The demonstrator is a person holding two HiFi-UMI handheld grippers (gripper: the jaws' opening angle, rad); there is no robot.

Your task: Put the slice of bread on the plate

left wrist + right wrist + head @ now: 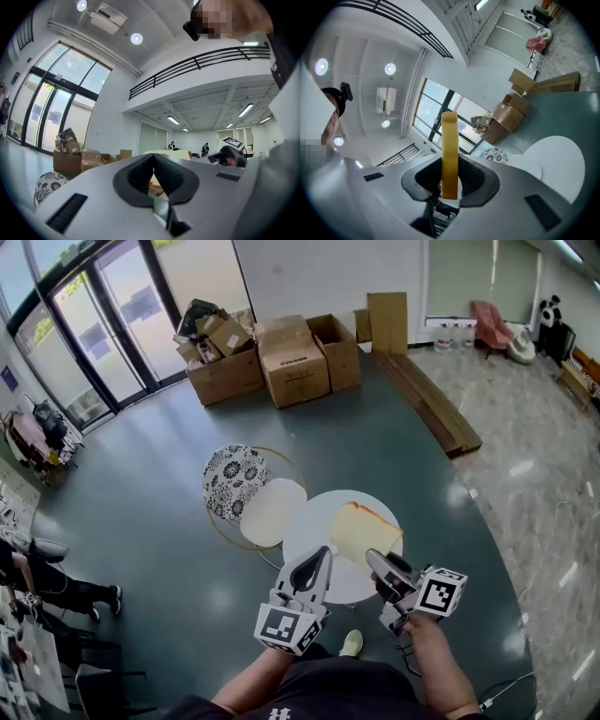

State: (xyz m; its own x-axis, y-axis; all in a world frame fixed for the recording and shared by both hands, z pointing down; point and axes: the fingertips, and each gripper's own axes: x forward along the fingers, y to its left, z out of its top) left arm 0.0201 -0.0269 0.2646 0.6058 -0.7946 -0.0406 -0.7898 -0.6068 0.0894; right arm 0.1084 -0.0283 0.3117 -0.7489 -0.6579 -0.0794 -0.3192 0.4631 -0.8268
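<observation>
Slice of bread (449, 145) edge-on between jaws of right gripper (450, 164)

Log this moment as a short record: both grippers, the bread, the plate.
right gripper: shut on the slice of bread, gripped at one edge
left gripper: shut, nothing between its jaws
slice of bread: in the air, seen against the white round table in the head view
plate: bare, left of the bread in the head view
task: bread not yet on the plate
</observation>
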